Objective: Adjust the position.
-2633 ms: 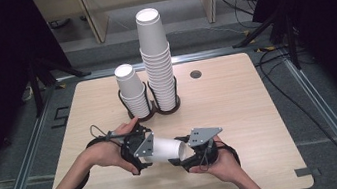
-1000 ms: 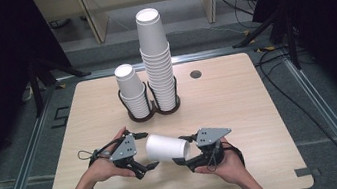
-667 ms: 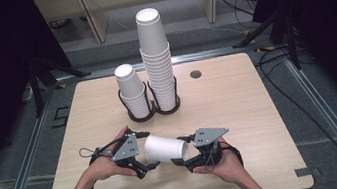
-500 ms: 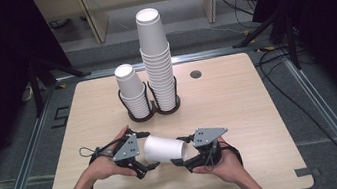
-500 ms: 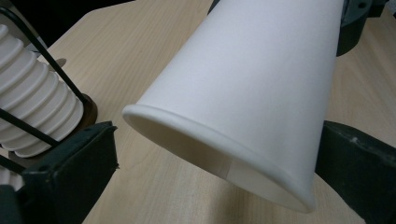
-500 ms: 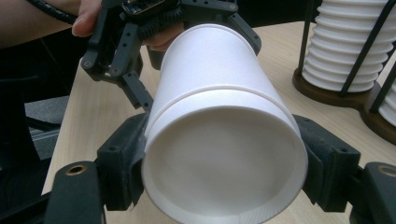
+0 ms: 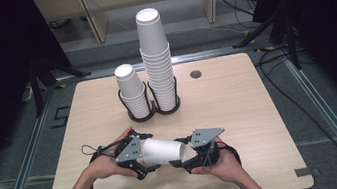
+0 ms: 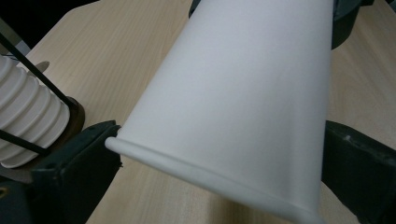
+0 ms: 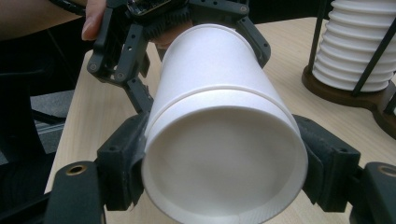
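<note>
A white paper cup [image 7: 162,150] lies on its side just above the table, held between both grippers. Its base faces my right gripper [image 9: 224,163], whose jaws press on both sides of the narrow end [image 7: 182,157]. A rim line runs around the cup [image 9: 219,93] halfway along, so it may be two nested cups. My left gripper [image 8: 215,177] has the wide rim end [image 8: 205,172] between its jaws. They have just been closing and now touch the rim on both sides [image 7: 143,155]. A hand holds each gripper.
At the table's middle back, a black wire holder [image 7: 151,112] carries a tall stack of white cups [image 7: 155,51] and a shorter stack [image 7: 130,90]. The tall stack [image 9: 359,51] stands close to the right gripper's right. A small round hole [image 7: 196,74] marks the wooden table [image 7: 248,102].
Since the earliest frame the left hand has shifted slightly left and lower along the cup. Over the last second both hands and the cup stay almost still.
</note>
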Motion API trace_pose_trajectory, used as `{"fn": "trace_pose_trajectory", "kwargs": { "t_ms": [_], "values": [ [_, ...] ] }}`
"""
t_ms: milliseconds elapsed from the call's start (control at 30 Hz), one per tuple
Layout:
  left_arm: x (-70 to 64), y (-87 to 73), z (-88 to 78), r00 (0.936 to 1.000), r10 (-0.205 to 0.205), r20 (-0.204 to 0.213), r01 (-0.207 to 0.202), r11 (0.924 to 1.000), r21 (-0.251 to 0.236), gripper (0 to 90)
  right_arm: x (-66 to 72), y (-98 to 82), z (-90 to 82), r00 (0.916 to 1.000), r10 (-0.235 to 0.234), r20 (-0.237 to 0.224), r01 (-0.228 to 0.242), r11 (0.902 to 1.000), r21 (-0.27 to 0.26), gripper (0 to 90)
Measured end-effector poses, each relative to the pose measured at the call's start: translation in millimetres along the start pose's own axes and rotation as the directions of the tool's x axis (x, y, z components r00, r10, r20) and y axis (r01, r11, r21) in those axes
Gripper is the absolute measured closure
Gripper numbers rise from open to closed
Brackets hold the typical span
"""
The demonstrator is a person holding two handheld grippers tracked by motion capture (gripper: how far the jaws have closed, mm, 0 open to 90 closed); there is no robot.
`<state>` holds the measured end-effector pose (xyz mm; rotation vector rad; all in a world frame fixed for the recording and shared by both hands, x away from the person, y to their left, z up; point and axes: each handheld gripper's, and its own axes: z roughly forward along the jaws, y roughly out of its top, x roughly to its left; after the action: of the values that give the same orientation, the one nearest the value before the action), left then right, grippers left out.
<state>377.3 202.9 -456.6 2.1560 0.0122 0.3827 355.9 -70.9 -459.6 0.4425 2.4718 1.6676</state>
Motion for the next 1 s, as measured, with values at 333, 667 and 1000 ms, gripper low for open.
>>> {"fn": "trace_pose_trajectory", "kwargs": {
  "t_ms": [333,667,1000],
  "values": [
    [1.6,0.0,-0.7,0.9998,0.009,0.019,-0.009,0.9999,0.011,6.1,-2.1,-0.1,-0.3,0.9998,-0.014,-0.015,0.014,0.9999,-0.003,26.8],
    [1.8,0.5,-3.1,0.9996,0.011,0.026,-0.011,0.9999,0.013,8.2,-4.0,-0.3,-0.2,0.9995,-0.024,-0.018,0.024,0.9997,-0.008,26.2],
    [1.8,2.9,-8.0,0.9985,0.051,0.022,-0.051,0.9983,0.028,13.2,-4.9,0.1,0.3,0.9996,0.001,-0.027,-0.001,0.9999,-0.016,25.4]
  ]
}}
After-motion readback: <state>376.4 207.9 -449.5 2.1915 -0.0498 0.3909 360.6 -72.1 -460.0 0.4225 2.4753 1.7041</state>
